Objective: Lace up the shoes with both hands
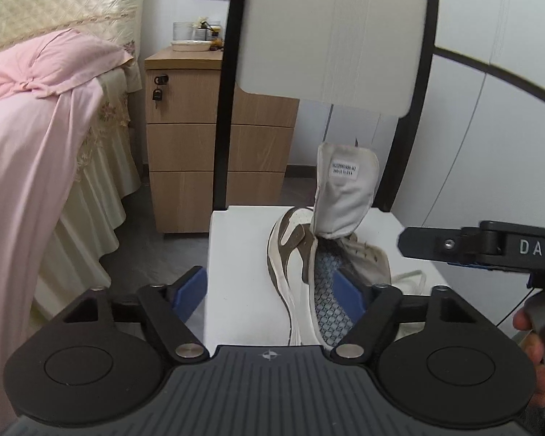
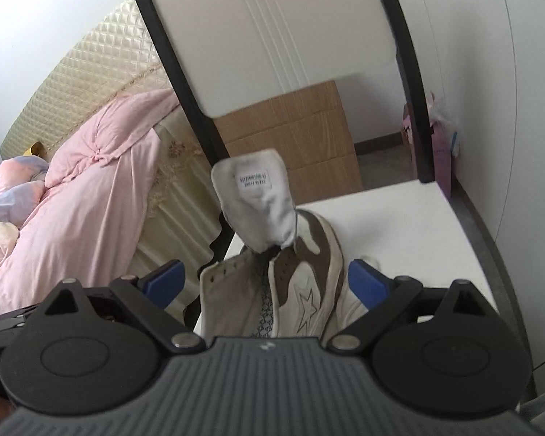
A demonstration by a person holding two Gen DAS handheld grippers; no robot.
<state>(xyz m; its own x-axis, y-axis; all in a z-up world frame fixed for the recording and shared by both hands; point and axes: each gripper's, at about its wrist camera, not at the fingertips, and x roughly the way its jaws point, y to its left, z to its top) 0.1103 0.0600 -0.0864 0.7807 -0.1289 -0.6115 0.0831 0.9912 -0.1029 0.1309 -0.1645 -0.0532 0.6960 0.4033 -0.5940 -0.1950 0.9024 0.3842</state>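
A white and brown sneaker (image 1: 294, 261) lies on the white chair seat (image 1: 236, 254), its grey tongue (image 1: 345, 196) pulled upright and its eyelets unlaced. A loose white lace (image 1: 412, 276) lies on the seat to its right. My left gripper (image 1: 270, 289) is open and straddles the shoe's heel end, with its right blue pad (image 1: 348, 290) over the shoe's opening. My right gripper (image 1: 414, 245) comes in from the right. In the right wrist view the right gripper (image 2: 267, 278) is open around the sneaker (image 2: 309, 276), its pads apart from the shoe, with the tongue (image 2: 258, 200) ahead.
The chair's white backrest (image 1: 330, 36) and black frame rise behind the shoe. A bed with a pink cover (image 1: 36, 145) stands to the left, with a wooden drawer cabinet (image 1: 185, 138) carrying a padlock beside it. A pink bag (image 2: 441, 145) sits on the floor by the wall.
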